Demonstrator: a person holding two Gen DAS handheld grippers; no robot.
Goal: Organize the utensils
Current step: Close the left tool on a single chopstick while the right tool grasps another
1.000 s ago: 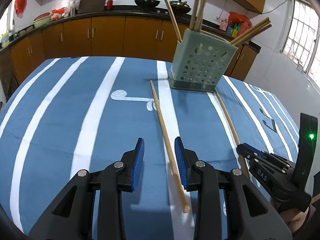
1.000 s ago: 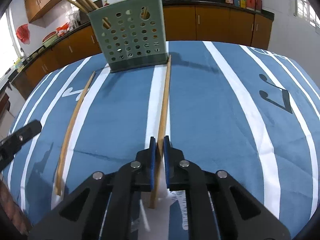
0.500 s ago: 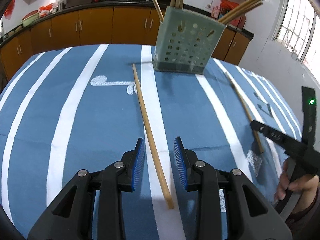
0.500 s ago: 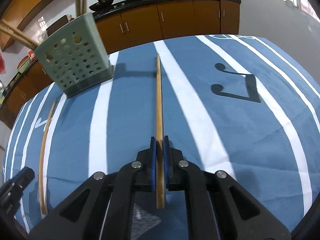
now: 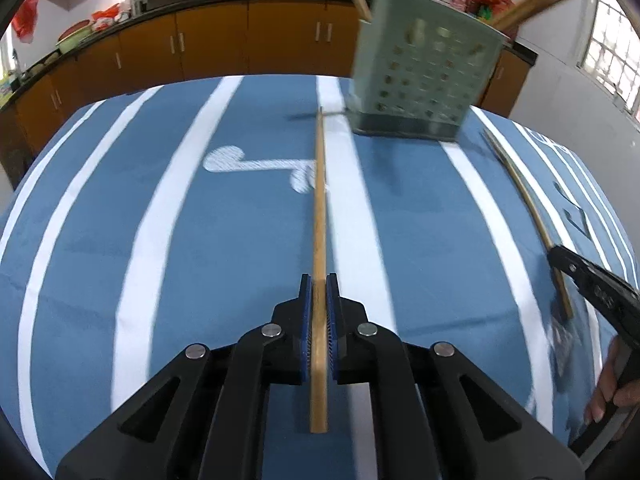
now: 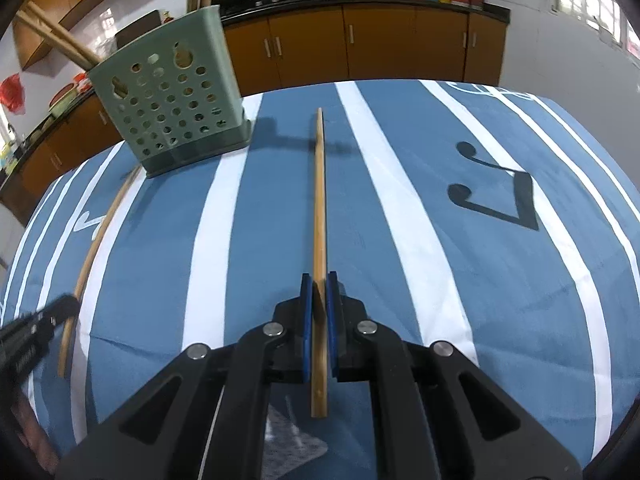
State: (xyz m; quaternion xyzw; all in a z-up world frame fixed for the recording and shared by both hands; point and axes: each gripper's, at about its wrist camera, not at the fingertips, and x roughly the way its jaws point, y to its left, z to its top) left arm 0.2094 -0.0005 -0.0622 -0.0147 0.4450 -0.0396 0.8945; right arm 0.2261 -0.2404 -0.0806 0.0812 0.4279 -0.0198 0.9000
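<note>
Left gripper (image 5: 319, 294), seen from its own wrist camera, pinches a chopstick (image 5: 319, 216) between its blue pads, the stick running forward over the blue striped cloth (image 5: 224, 240) toward the green holder (image 5: 420, 76), which stands at upper right with more chopsticks leaning out of its top. At the right of that view, a second stick (image 5: 528, 208) reaches away from the black tip of the right gripper (image 5: 588, 284), though the jaws cannot be read from this angle; a few fingers (image 5: 616, 396) show at the frame's edge. Right wrist camera settles it: the right gripper (image 6: 319, 294) is pressed onto its own chopstick (image 6: 319, 208), which points ahead past the holder (image 6: 172, 108), here at upper left. Only this view shows the dark music note (image 6: 496, 196) printed on the cloth (image 6: 420, 184). The left gripper (image 6: 36, 332) enters at lower left, its stick (image 6: 96, 236) curving away toward the holder's base. Brown cabinets (image 6: 384, 40) line the wall behind.
</note>
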